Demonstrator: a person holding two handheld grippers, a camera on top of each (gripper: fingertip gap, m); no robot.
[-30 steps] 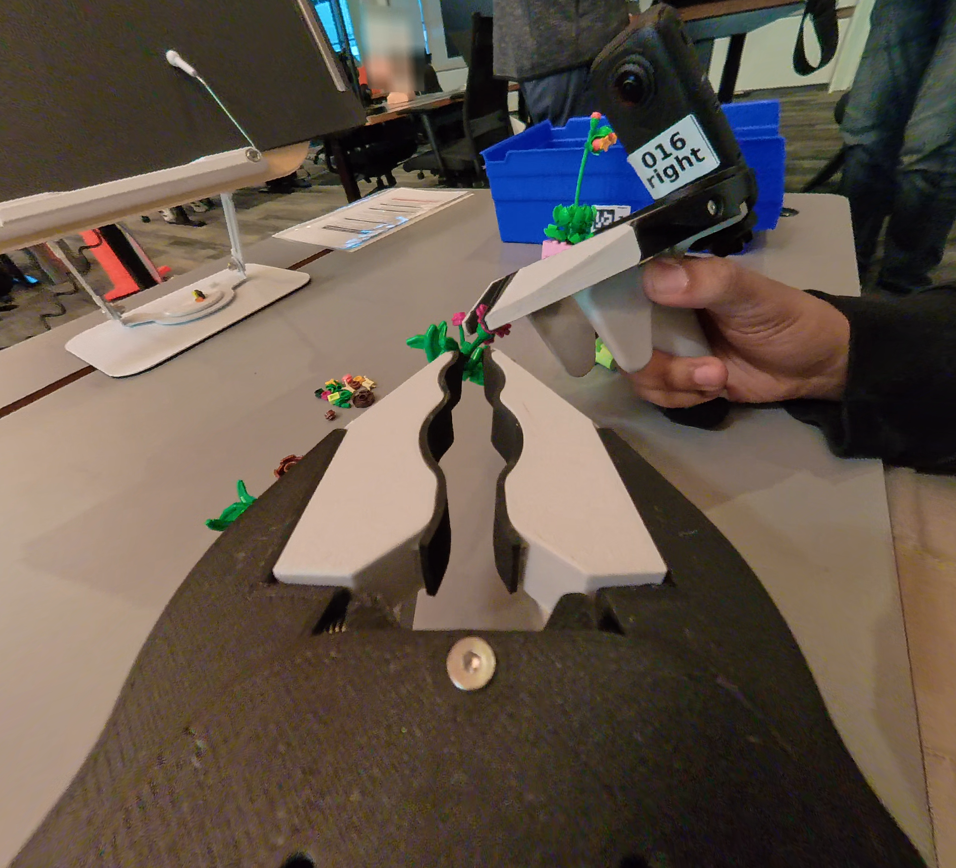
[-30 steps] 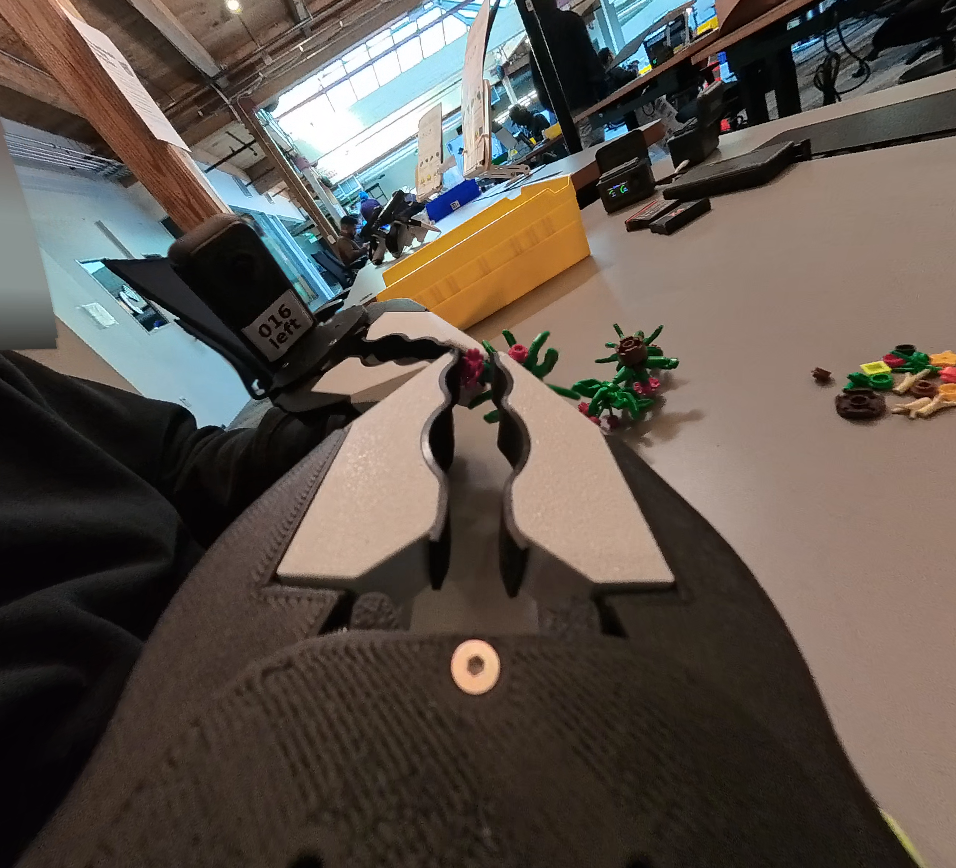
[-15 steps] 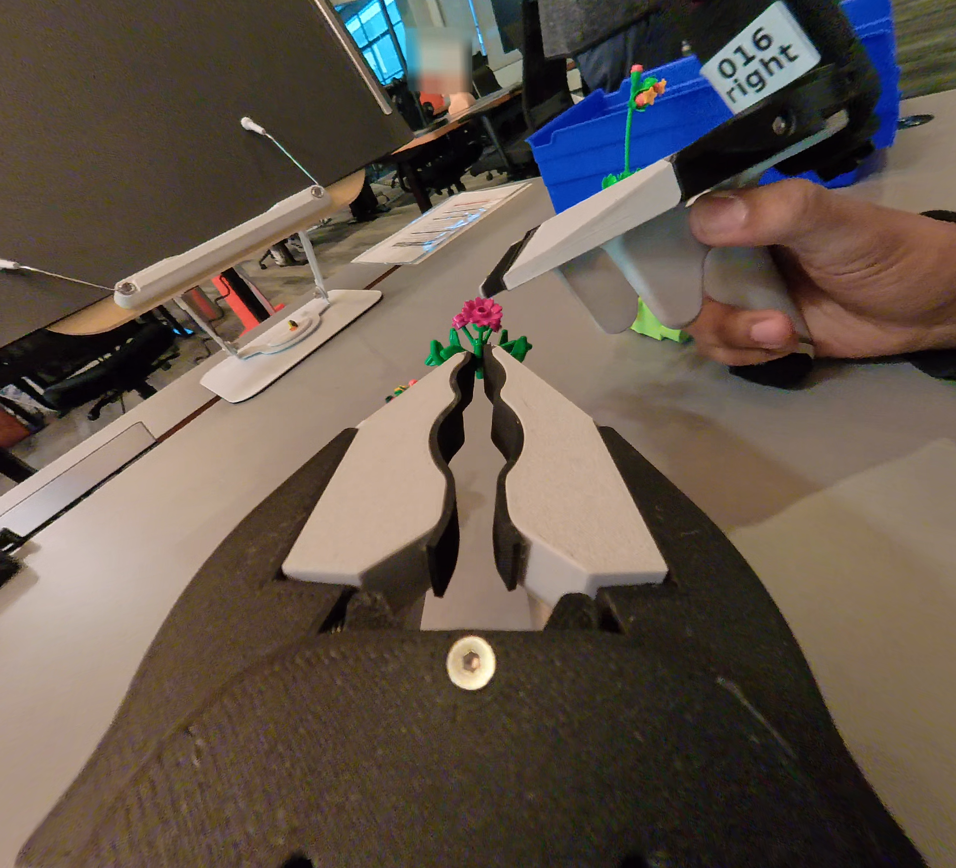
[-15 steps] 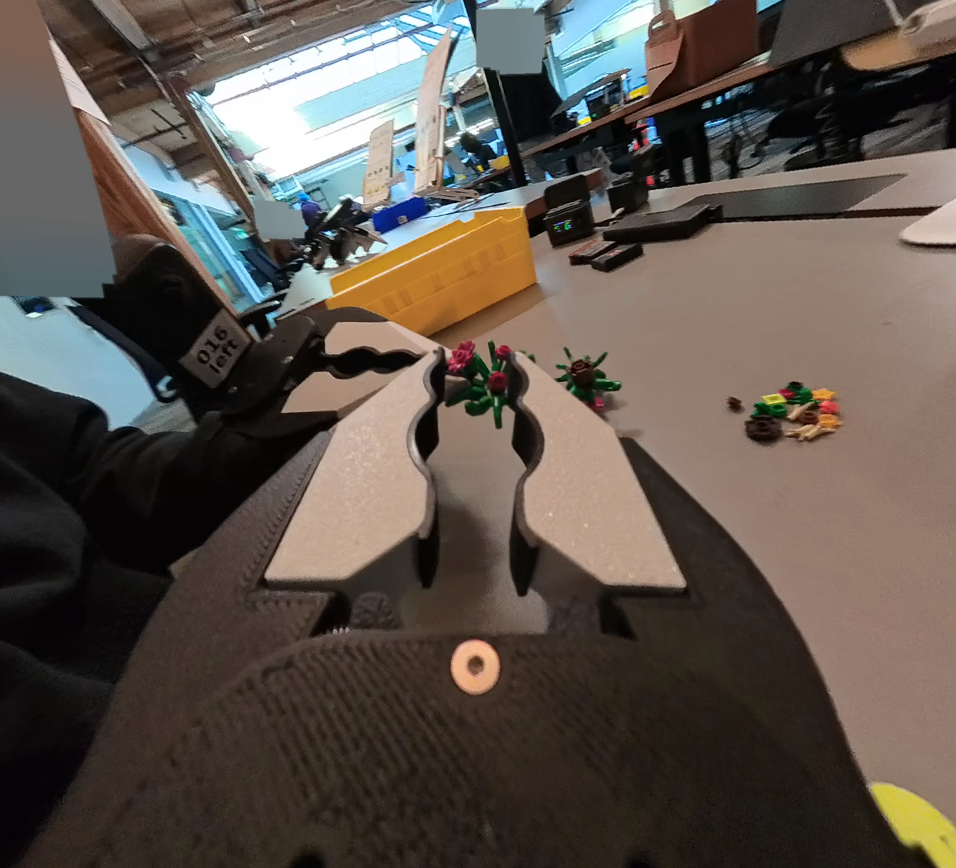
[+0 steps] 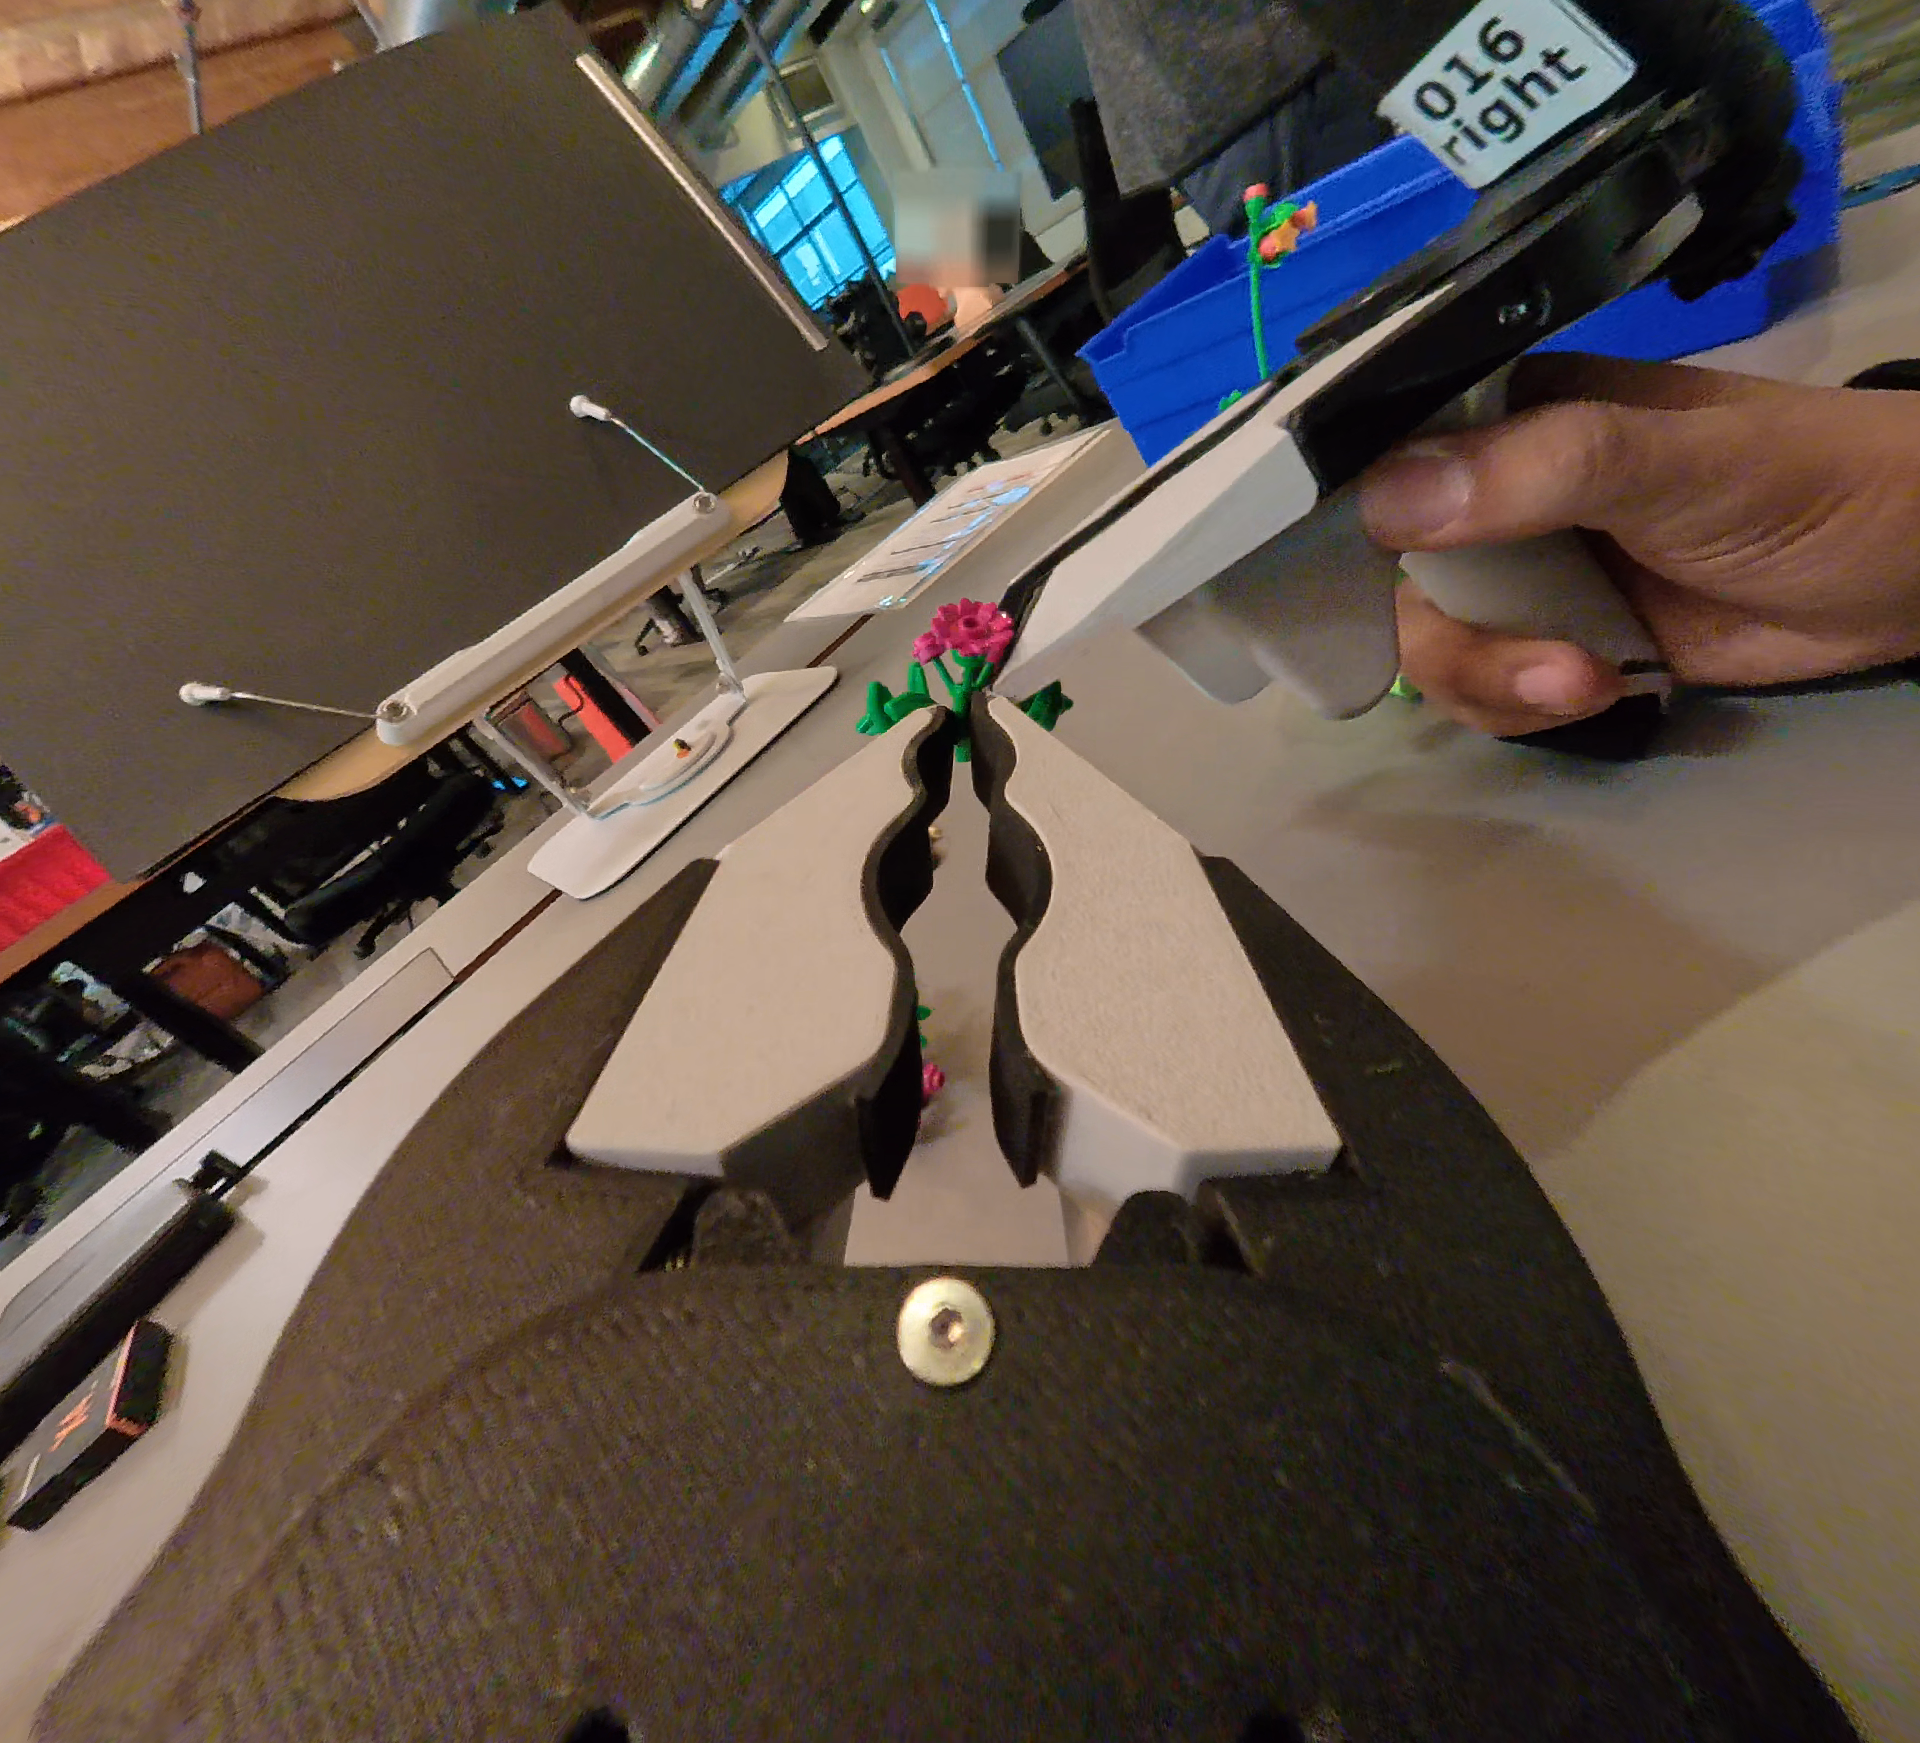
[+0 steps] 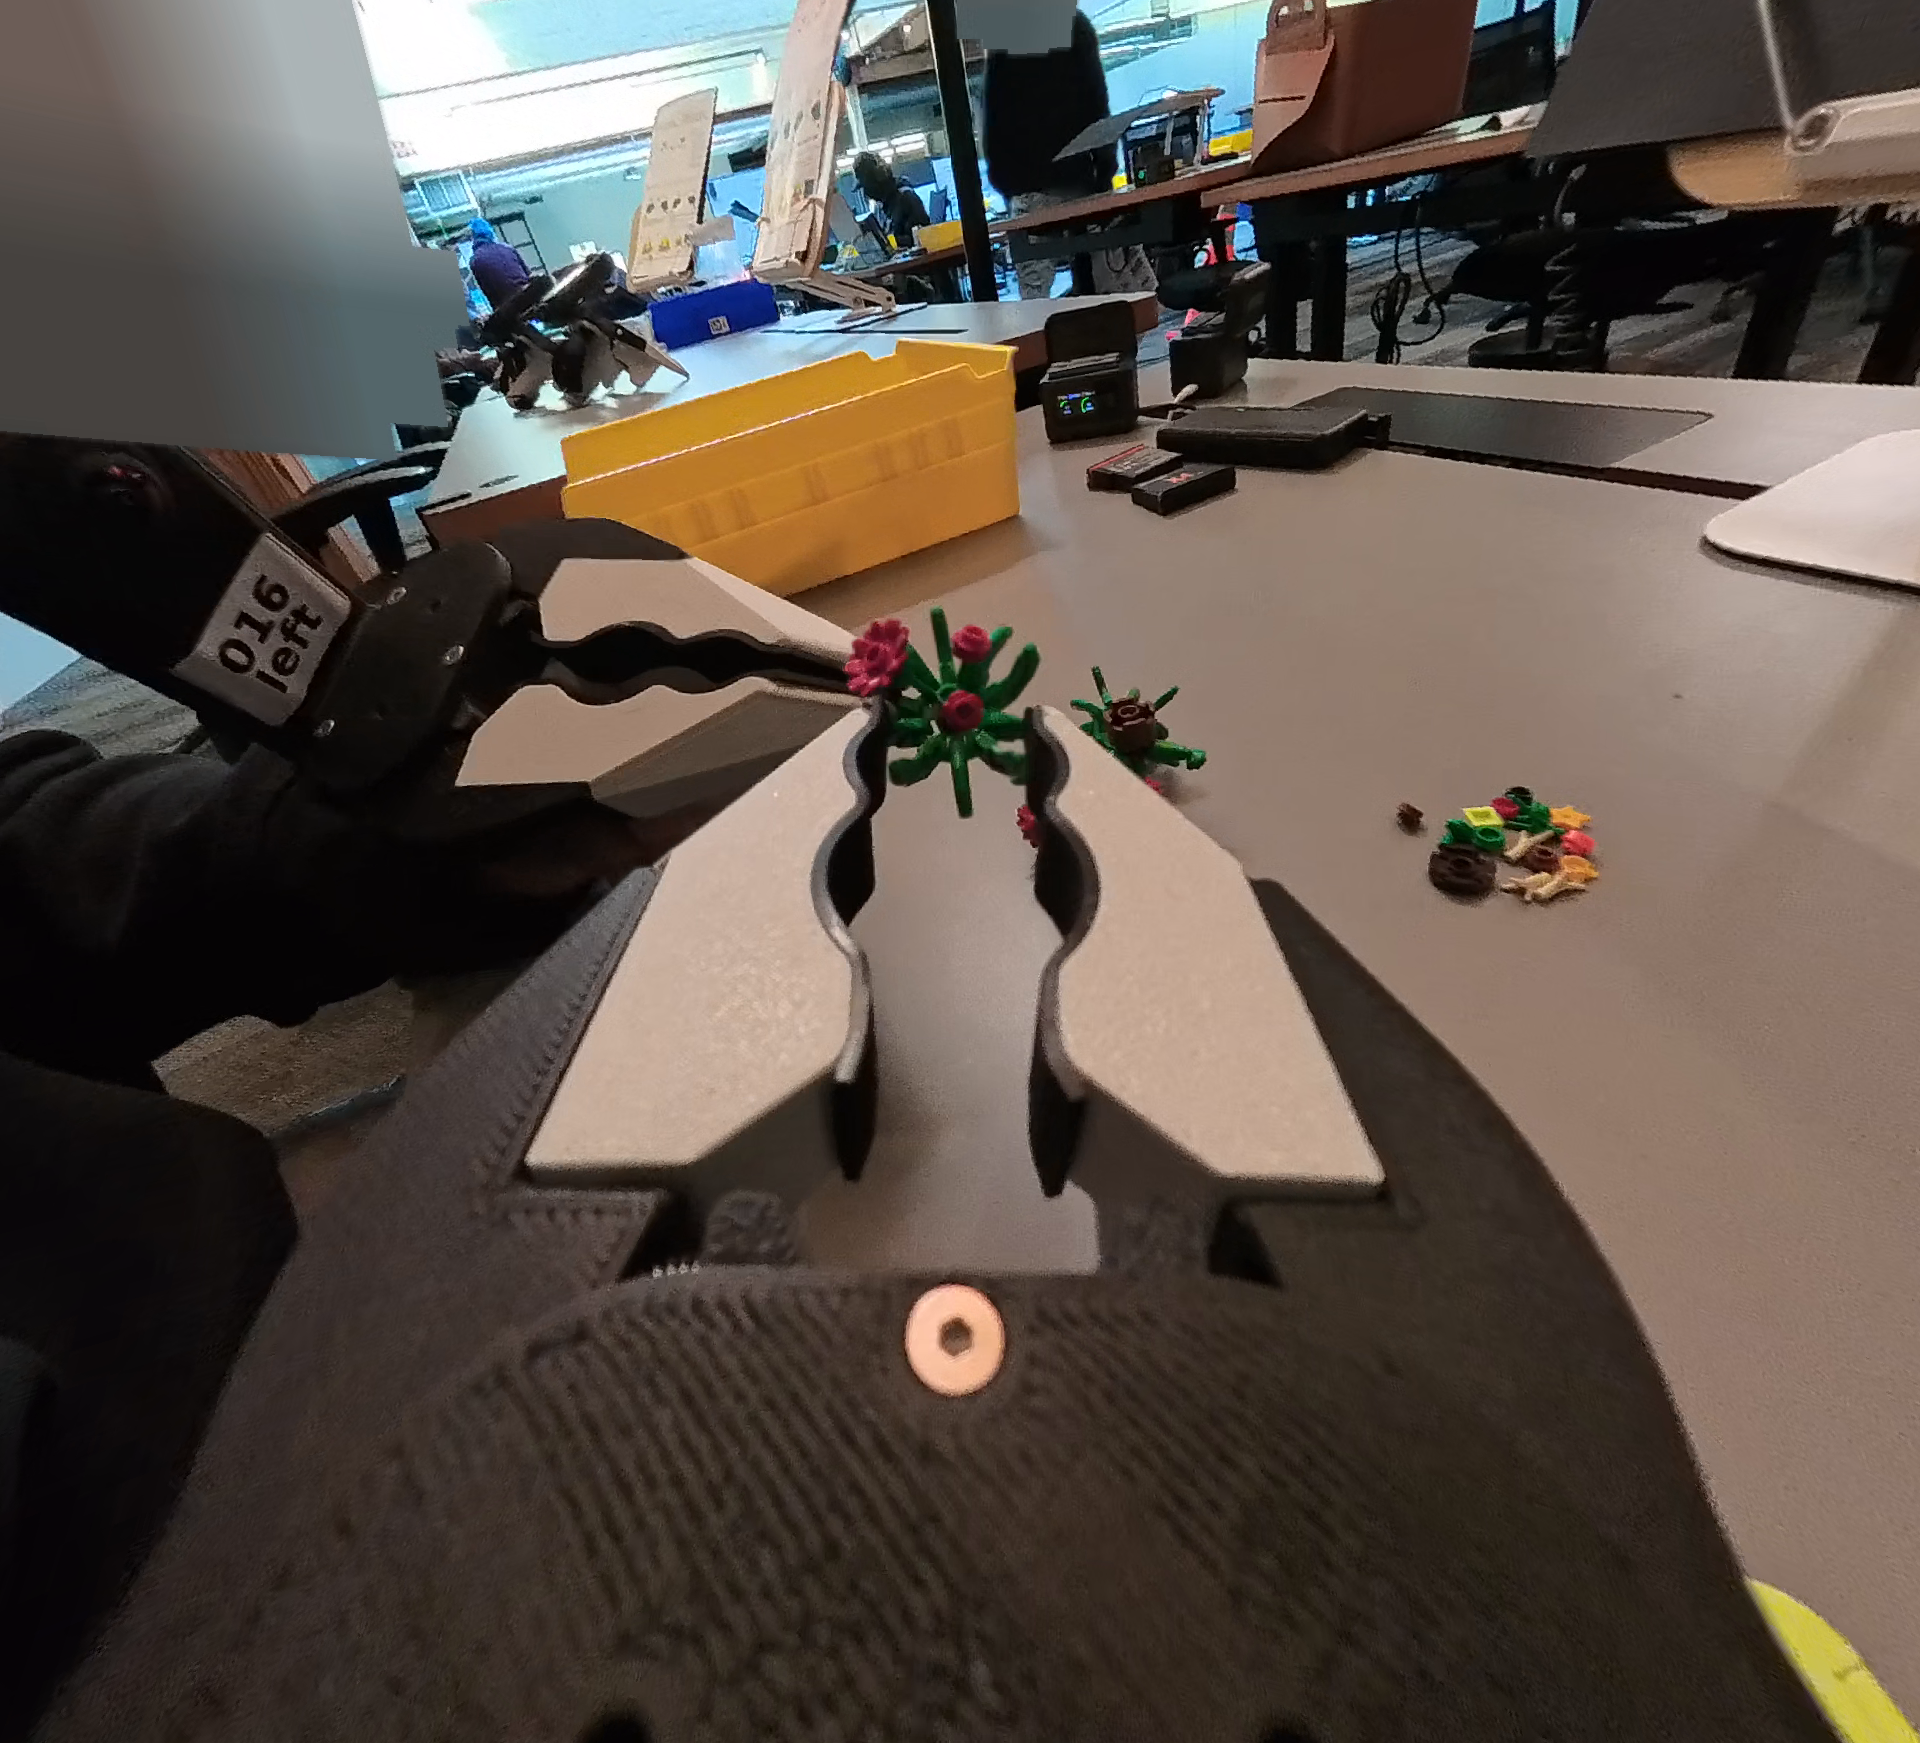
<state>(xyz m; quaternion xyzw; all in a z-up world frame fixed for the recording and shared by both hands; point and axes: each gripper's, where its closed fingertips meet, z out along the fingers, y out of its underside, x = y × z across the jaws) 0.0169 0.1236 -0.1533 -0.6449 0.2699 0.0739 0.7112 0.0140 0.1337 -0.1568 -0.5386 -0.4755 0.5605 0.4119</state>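
The left gripper [image 5: 964,727] is pinched almost closed on the green stem of a small toy flower sprig [image 5: 961,670], which stands up from the fingertips with a pink bloom on top and green leaves spreading either side. From the right wrist view the same sprig [image 6: 951,717] shows 3 pink blooms on branching green stems, held off the table [image 6: 1455,654] at the tip of the left gripper [image 6: 847,670].

The sprig looks like thin hard plastic pressed together from tiny parts: very light, stiff in each piece but likely to pop apart at the joints if squeezed or twisted. The main stem below the blooms seems the soundest place to grip; the blooms and leaf tips would probably snap off.

The right gripper [image 6: 951,758] is partly open, a clear gap between its fingers, and holds nothing; the sprig sits right at that gap, with leaves just beside the fingertips. Whether they touch, I cannot tell. In the left wrist view its tip [image 5: 1023,644] lies against the pink bloom, a hand [image 5: 1662,550] on its handle.

Beyond lie a second sprig [image 6: 1132,727] with a brown centre and a heap of loose pieces [image 6: 1507,846]. Farther off stand a yellow bin [image 6: 800,478] and a blue bin [image 5: 1351,280].
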